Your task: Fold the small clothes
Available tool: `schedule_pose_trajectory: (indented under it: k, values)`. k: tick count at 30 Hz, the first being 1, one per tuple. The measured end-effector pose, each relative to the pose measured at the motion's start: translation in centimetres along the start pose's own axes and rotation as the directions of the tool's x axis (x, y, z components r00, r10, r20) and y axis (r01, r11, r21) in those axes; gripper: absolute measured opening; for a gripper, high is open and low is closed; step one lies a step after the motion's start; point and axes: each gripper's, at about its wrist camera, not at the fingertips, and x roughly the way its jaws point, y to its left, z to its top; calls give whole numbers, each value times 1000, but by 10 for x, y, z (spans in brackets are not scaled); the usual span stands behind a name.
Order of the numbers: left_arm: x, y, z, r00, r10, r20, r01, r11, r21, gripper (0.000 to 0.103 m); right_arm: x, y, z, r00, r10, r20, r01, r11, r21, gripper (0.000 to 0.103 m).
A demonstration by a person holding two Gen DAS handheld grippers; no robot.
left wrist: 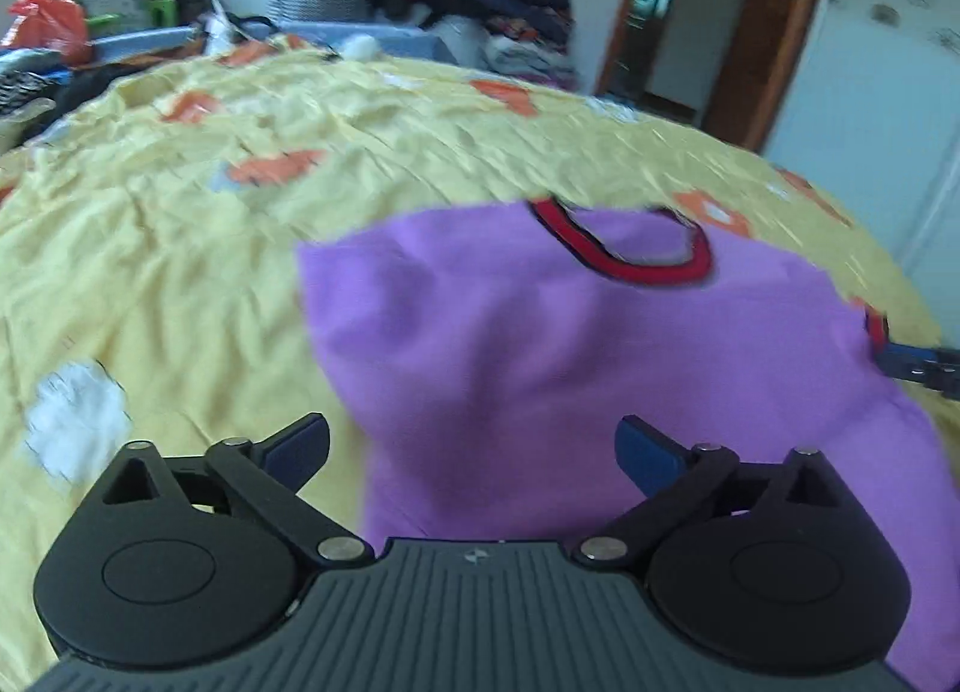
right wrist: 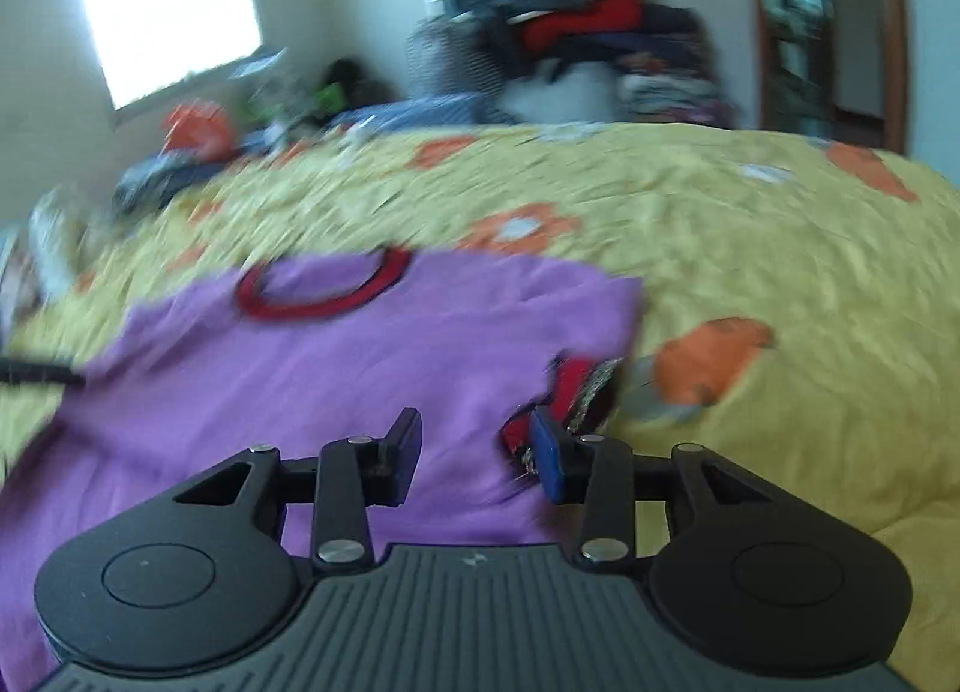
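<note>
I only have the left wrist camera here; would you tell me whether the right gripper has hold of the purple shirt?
Observer: No, the right gripper stands part open over the purple shirt, with nothing pinched.
Operator: Thank you. Where is the red sleeve cuff?
Observer: The red sleeve cuff lies bunched against that gripper's right-hand finger.
Operator: And what lies beyond that sleeve?
Observer: Only the yellow bedcover with its orange flowers.
</note>
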Motion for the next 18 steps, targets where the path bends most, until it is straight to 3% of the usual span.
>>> schedule_pose_trajectory:
  k: [1, 3, 4, 5, 8, 11, 14, 18]
  values:
    - [3, -4, -6, 1000, -10, -24, 10, 1000, 16, 100, 3, 4, -4, 999, -26, -22, 26, 999, -39, 39]
    - [12, -8, -20, 995, 62, -79, -57, 997, 60, 100, 6, 4, -11, 993, -117, -8, 116, 987, -108, 39]
    - [11, -9, -29, 994, 95, -57, -88, 991, 102, 102, 7, -1, -11, 983, -184, -24, 181, 978, -106, 42]
    - [9, -8, -35, 992, 117, -53, -109, 985, 133, 103, 5, -8, -10, 980, -198, -31, 195, 978, -66, 62]
    - [-9, 7, -42, 992, 96, -79, -90, 993, 81, 101, -22, -12, -11, 977, -211, 23, 212, 977, -28, 61]
    - [-36, 16, -51, 998, 0, -64, 1, 1000, 27, 101, -50, 7, -20, 992, -93, 87, 97, 995, -36, 61]
    - [-57, 6, -65, 989, -141, -50, 143, 989, 33, 102, -53, 25, -34, 999, 28, 45, -27, 999, -24, 61]
    - [-51, -11, -86, 987, -117, -111, 127, 987, 94, 102, -43, 35, -57, 998, 50, -35, -52, 998, -36, 61]
